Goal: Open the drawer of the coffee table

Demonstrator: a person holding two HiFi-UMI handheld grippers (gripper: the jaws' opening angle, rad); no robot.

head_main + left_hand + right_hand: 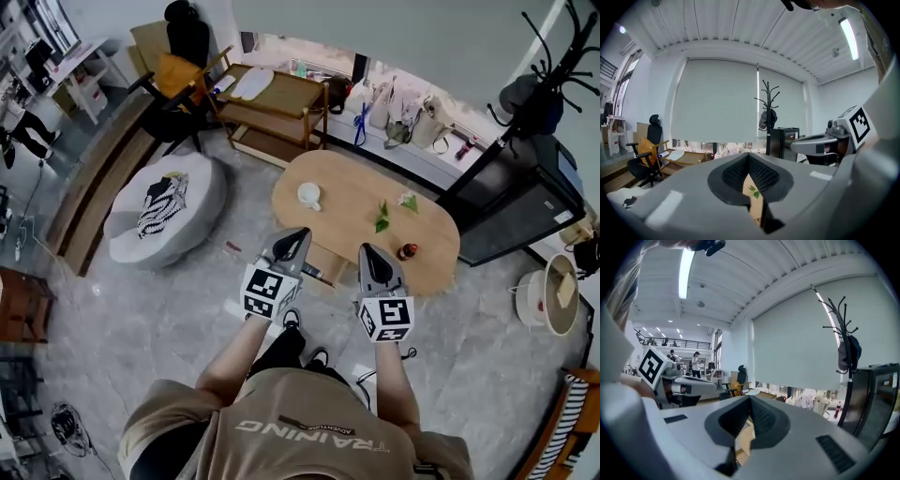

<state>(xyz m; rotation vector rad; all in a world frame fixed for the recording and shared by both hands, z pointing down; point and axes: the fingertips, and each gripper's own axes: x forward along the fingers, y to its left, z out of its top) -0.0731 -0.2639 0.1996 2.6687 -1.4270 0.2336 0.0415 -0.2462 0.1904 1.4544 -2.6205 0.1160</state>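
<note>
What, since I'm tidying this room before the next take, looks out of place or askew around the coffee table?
The drawer seems to jut out on the near side of the coffee table. Loose green leaves lie on top, and a small red thing lies on the floor. Nothing looks spilled or broken.

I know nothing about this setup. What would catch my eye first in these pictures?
Two grey hand-held tools stand out at the bottom centre of the head view: the left gripper and the right gripper, each carrying a black-and-white marker cube, jaws together and empty. Just beyond them is an oval wooden coffee table with a white cup and green leaves. To its left sits a round grey pouf.
</note>
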